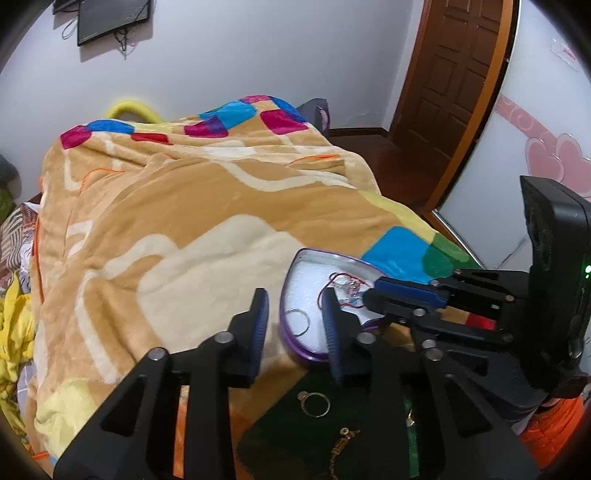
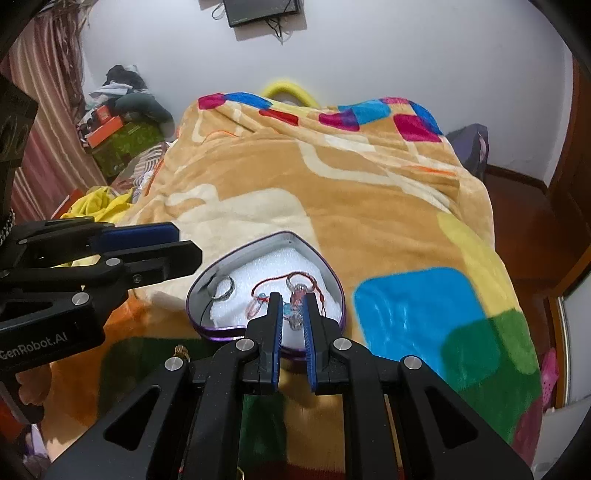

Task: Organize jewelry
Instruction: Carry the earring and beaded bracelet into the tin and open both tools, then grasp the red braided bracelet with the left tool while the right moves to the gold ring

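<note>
Left gripper (image 1: 293, 306) fingers apart, empty — right gripper (image 2: 293, 308) pinching bracelet (image 2: 295, 291).

Blanket-covered bed (image 2: 369, 206) bearing heart-shaped tin (image 2: 207, 273), gold ring (image 1: 313, 404).

The room is evenly lit, soft indoor light with no harsh glare. The wall (image 2: 369, 55) reads pale and a little washed out. Faint shadows sit under the wall-mounted screen (image 1: 110, 18). Both views bend strongly at the edges, with black corners. The blanket (image 1: 184, 206) looks slightly soft; the white padding in the heart-shaped tin (image 2: 207, 275) is nearly blown out.
</note>
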The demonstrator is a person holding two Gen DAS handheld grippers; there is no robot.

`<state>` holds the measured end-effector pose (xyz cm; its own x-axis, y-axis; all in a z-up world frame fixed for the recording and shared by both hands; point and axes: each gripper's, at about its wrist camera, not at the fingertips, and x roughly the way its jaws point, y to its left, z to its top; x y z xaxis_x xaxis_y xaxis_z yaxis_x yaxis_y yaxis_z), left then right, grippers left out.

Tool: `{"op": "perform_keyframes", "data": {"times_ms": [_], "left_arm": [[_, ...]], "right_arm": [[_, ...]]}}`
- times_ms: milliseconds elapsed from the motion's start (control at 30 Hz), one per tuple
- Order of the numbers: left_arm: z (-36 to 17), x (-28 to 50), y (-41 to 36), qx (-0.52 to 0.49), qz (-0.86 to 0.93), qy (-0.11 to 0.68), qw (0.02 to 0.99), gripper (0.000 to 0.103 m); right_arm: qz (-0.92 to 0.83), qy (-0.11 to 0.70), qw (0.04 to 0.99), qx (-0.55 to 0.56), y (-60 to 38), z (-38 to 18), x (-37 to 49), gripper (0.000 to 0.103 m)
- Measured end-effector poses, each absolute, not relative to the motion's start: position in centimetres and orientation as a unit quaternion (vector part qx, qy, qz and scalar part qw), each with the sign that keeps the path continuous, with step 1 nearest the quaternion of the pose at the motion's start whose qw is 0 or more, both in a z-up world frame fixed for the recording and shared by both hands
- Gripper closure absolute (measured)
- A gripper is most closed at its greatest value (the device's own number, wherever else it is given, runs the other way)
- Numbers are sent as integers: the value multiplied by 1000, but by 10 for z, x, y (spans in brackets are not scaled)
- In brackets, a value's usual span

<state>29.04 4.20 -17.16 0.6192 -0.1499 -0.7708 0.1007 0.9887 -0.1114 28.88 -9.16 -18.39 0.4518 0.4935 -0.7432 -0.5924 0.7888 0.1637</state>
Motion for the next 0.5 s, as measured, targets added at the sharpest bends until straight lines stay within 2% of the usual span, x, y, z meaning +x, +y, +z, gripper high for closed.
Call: {"op": "perform_keyframes", "data": {"times_ms": [67,333,500], "left_arm": [[-170,286,44,-31,-68,432,899,69],[-161,265,45,-31,-63,429,900,61],[-151,249,46,-31,-62,427,902,60]], "right_arm": [[316,415,851,-62,-93,-182,287,92],[295,391,869,-69,-103,-158,266,70],[289,371,879,-78,-111,-142,246,66]]}}
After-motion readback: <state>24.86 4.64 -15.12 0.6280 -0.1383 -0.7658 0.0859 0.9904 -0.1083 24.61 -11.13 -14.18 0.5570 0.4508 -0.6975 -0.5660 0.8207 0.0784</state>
